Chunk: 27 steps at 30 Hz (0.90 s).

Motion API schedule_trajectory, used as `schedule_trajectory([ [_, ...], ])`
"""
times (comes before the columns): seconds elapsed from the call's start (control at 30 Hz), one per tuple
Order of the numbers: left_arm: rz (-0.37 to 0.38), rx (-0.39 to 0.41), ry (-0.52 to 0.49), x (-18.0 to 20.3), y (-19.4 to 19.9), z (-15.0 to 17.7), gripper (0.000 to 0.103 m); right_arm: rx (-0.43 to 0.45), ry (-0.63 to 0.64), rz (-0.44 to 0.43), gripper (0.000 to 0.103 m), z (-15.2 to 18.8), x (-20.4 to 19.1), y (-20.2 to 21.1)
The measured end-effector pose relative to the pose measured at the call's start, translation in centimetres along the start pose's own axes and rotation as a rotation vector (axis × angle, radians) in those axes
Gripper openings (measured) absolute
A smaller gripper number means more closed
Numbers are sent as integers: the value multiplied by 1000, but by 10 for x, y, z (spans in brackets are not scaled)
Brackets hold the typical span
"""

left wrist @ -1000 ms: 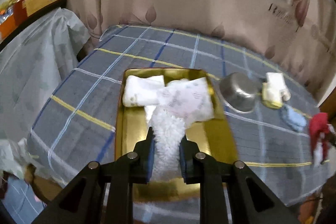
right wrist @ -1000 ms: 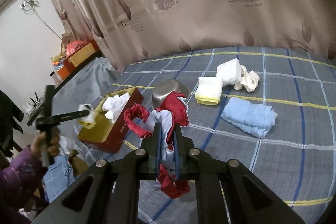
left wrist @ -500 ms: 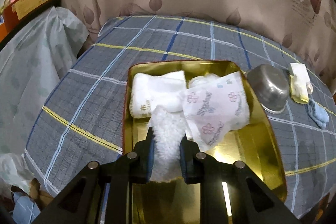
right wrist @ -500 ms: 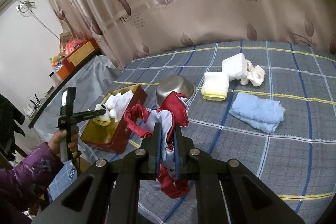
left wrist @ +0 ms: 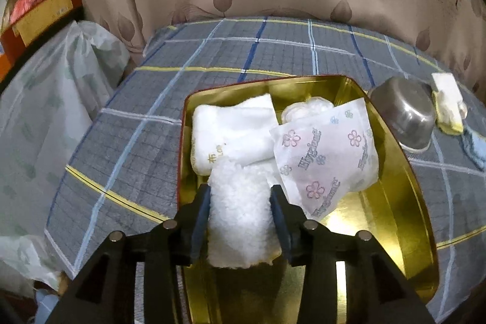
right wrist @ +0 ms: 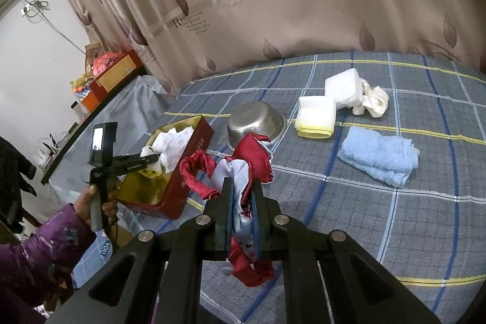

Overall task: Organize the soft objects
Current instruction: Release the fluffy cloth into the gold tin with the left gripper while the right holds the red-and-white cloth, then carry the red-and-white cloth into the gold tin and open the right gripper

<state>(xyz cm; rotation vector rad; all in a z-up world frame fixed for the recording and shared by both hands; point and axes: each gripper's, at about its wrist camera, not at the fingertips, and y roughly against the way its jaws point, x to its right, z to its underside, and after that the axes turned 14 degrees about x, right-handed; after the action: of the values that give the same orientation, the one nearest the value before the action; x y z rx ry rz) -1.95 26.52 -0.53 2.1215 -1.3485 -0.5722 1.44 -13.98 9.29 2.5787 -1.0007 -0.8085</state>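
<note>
Left wrist: fluffy white cloth (left wrist: 240, 220), thick, nubbly.

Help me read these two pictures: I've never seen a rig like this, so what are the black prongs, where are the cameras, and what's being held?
No robot here: a person holds a hand tool in each hand, each with two fingers and a camera looking along them. The left view shows the left gripper clamping a fluffy white cloth above a gold tin already holding a folded white towel and a flowered packet. The right view shows the right gripper pinching a red and silver cloth. On the plaid bedspread lie a steel bowl, a blue towel and a yellow-edged towel.
</note>
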Motion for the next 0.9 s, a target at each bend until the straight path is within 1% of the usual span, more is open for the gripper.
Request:
schedule_trajectory([
  [0.07,-31,24,-26,4,5,0,47,2,-2,1,10,0,-1,0],
  [0.13,-52,49,-30,4,11,-1,51,6,-5,-2,10,-1,-2,1],
  [0.23,-52,78,-14,2,18,-5,57,12,-5,-9,10,-5,-3,3],
  [0.33,-57,84,-5,-2,23,-9,58,17,-7,-17,10,-8,-7,3],
  [0.6,-75,98,-40,2,36,-9,58,23,2,-67,10,-23,-27,-5],
  [0.8,-69,114,-42,0,48,-12,59,21,19,-141,11,-39,-58,-28],
  [0.9,-52,123,-28,-3,55,-13,59,9,31,-176,11,-44,-73,-44],
])
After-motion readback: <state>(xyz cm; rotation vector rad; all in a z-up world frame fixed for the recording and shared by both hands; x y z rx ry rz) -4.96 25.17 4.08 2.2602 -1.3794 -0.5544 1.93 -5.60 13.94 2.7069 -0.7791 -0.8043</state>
